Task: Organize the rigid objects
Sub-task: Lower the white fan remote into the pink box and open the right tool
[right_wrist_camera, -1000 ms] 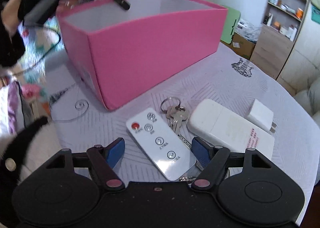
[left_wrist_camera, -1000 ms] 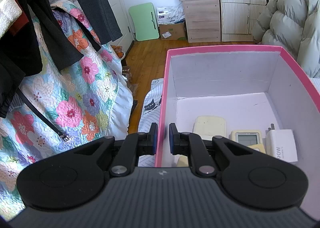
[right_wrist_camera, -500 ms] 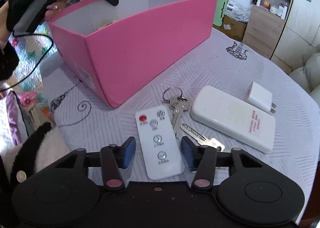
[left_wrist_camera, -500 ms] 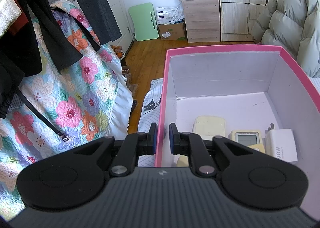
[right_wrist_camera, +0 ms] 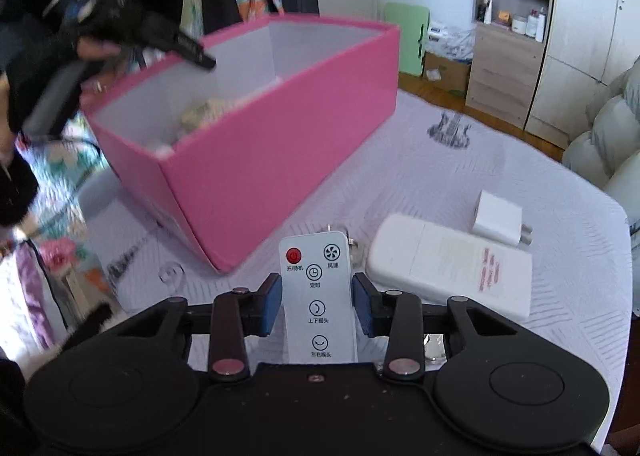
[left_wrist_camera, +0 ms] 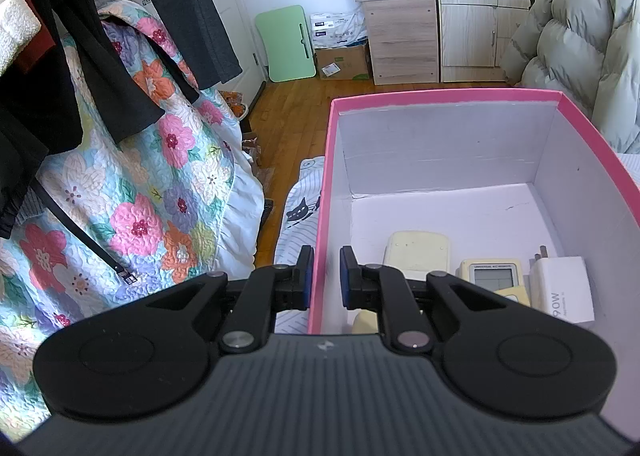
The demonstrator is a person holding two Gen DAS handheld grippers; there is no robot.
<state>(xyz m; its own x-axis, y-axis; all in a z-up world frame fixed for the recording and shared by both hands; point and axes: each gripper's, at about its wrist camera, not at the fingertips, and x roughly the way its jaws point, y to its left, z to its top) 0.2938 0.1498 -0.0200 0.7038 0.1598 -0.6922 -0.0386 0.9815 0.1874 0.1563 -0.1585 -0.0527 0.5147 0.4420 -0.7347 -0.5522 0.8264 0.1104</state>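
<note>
Right gripper [right_wrist_camera: 317,298] has the white fan remote [right_wrist_camera: 318,296] pinched across its narrow sides, blue pads pressed to both long edges, the button face up. Blur makes it hard to tell whether it is clear of the bench [right_wrist_camera: 540,176]. Over on the other side, the left gripper [left_wrist_camera: 323,276] is closed narrow on the near end of the pink box [left_wrist_camera: 320,216], one pad outside the wall, one inside, steadying it.

Inside the box there's already a cream remote [left_wrist_camera: 416,246], a display remote [left_wrist_camera: 490,276] and a white charger [left_wrist_camera: 560,288] sitting close together at the near end. The far half of the floor shows bare.

Outside, on the quilted cover, a large white remote [right_wrist_camera: 448,272] lies just right of the held one, a small white plug adapter [right_wrist_camera: 500,218] beyond it, and a glimpse of keys [right_wrist_camera: 352,244] pokes out behind the remote's top edge.

My read on the remote: light, stiff plastic, smooth and a touch slippery, so this mid-body side grip looks right, as it keeps the weight balanced and off the buttons. It should tolerate a short drop. Likely next is a lift over the pink rim, with the wall the thing to catch on.
</note>
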